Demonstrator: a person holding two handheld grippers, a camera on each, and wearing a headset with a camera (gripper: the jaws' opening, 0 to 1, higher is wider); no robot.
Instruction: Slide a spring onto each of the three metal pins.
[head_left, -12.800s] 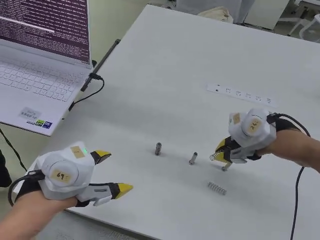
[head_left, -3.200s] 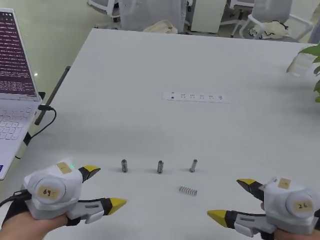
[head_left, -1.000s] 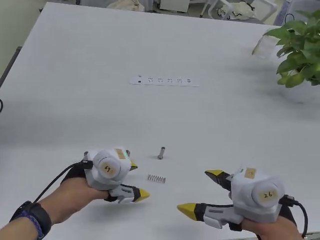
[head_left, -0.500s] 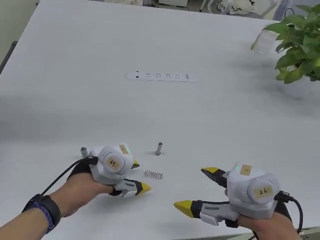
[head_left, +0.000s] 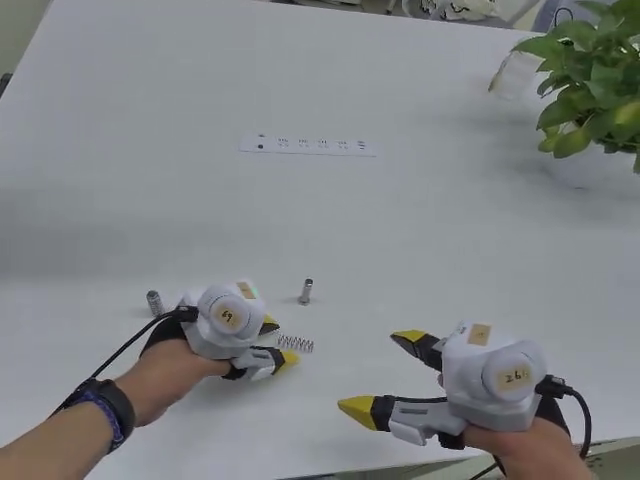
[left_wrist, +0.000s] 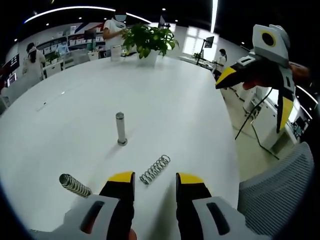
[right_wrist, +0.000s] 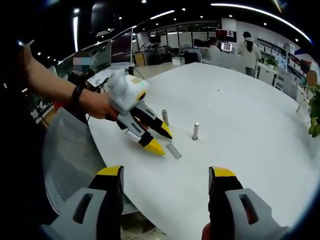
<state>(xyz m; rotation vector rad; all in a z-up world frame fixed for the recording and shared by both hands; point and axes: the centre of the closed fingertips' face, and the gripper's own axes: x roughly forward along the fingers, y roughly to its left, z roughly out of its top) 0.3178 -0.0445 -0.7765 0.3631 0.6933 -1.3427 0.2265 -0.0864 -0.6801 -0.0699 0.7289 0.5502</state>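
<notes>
Left pin (head_left: 154, 302): upright near the near edge of the bench (head_left: 120, 180), behind the left wrist. It is too small to tell whether it carries a spring.
Left hand-held gripper (head_left: 277, 340): held low over the bench with its jaws parted and nothing between them. The tips sit either side of the loose spring's near end, and its own view confirms the line-up. Judged to be placed to close on that spring.
Sprung pin (left_wrist: 75, 184): just beside the left jaw, with coils wound round its shaft. Judged a finished pin.
Loose spring (head_left: 295, 343): lies flat on the bench near the near edge, just ahead of the left jaws. In the left gripper view the spring (left_wrist: 155, 169) angles away toward the bare pin. This is the piece to be picked up.
Bare pin (head_left: 305, 291): upright, just beyond the loose spring toward the far edge, with no coils on it. The same bare pin (right_wrist: 195, 131) shows plain in the right gripper view. Judged to be where the spring goes.
Right hand-held gripper (head_left: 380, 373): jaws wide apart and empty, held above the near edge, apart from the work on its right. Judged to be standing clear so the left side has room.
Power strip (head_left: 310, 146): flat, well toward the far edge and out of the work.
Plant (head_left: 590, 70): at the far right corner, not involved.
Stage: judged late, with one pin left plainly bare.
</notes>
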